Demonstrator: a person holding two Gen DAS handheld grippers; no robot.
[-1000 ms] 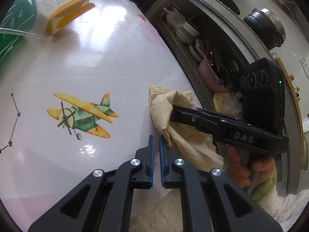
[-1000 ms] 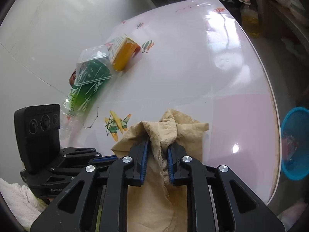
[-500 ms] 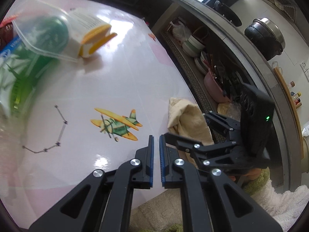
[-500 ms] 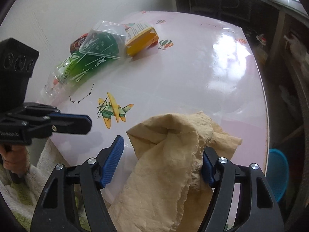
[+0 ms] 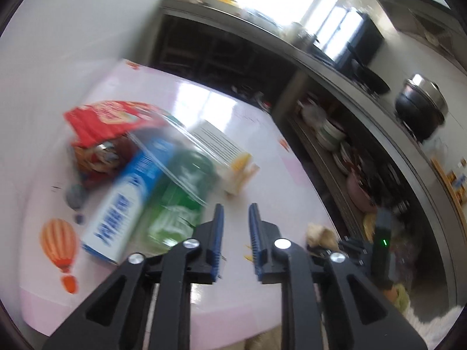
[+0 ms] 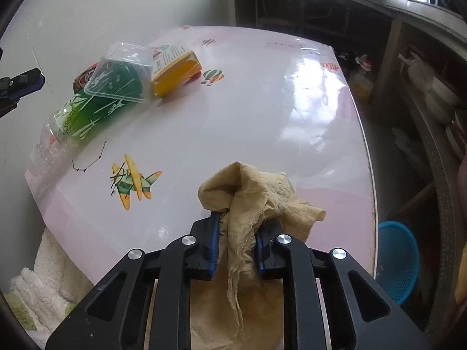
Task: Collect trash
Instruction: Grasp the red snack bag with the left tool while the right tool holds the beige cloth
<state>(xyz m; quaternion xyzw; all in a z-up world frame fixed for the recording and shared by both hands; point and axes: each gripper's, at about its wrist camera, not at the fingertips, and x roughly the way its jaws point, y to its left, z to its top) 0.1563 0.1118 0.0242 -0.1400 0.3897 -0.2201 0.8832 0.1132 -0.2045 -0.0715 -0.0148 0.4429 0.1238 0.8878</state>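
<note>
The right gripper (image 6: 235, 240) has just been closing, and its blue pads now pinch a crumpled beige paper towel (image 6: 256, 195) between them; the towel bunches up above the fingertips and hangs down past the jaws at the near edge of the pale pink table (image 6: 262, 110). The left gripper (image 5: 235, 233) has just been opening: its fingers stand a little apart with nothing between them, held above the table and facing the rest of the trash, and this view is blurred. That trash lies in a heap by the table's far left edge, against the wall: a green plastic bottle (image 6: 96, 108) on its side, a clear plastic container (image 6: 125, 70) tipped over it, a yellow and white carton (image 6: 175, 70) touching the container on the right, a red snack packet (image 5: 108, 122) behind, and a blue and white box (image 5: 125, 204) alongside the bottle in the left wrist view. An airplane print (image 6: 131, 182) marks the table between the heap and the towel, near the front edge. A blue plastic basket (image 6: 400, 262) sits on the floor past the table's right edge. A white towel (image 6: 49, 285) lies below the near left edge.
</note>
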